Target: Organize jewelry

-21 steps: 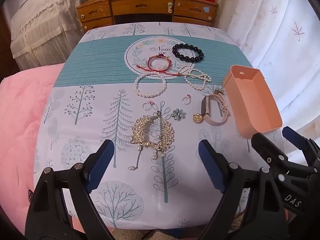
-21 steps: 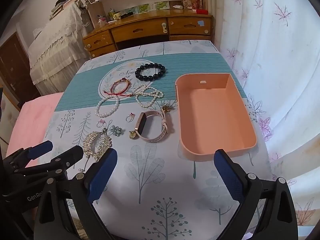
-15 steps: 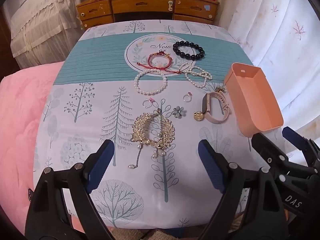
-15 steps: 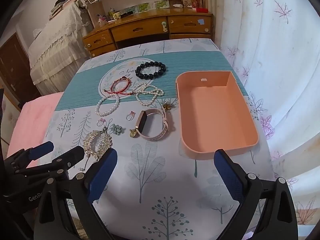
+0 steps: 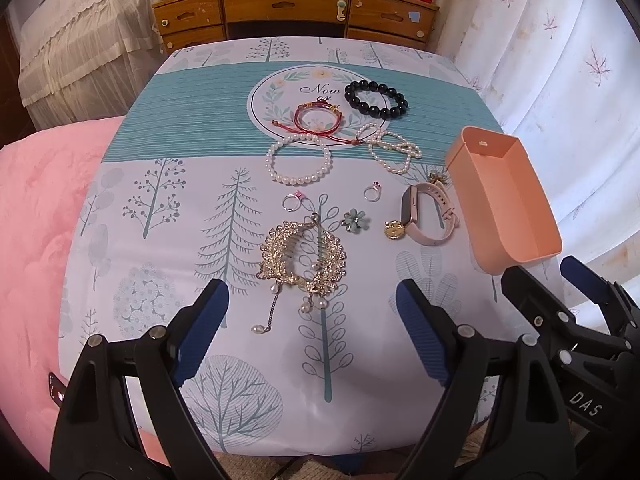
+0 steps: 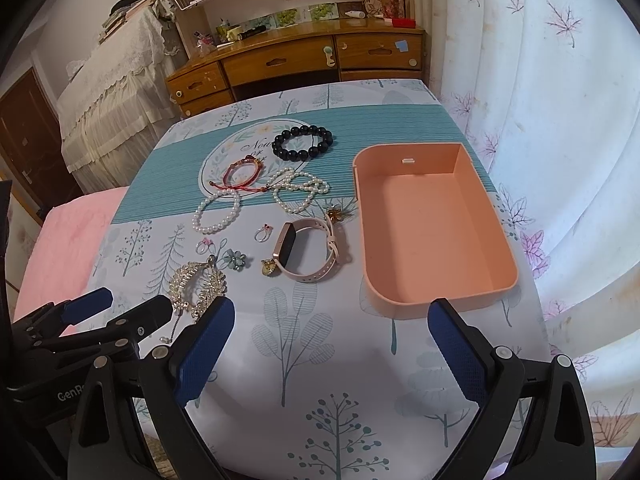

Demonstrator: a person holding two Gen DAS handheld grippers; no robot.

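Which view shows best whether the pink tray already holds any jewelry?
The right wrist view. It looks down into the pink tray, showing its whole floor bare and all four walls. The left wrist view catches the tray at the frame's right edge, seen obliquely, so the near wall hides part of the floor.

Both cameras sit just behind their own claw and look forward and steeply down along its fingers, from above the near edge of the worktop toward the wooden desk at the far end. The left wrist view is centred past the left claw on the jewelry; the right claw view is centred further right, nearer the pink tray. Both views share the worktop, tray and jewelry, and each catches the other claw at its lower edge.
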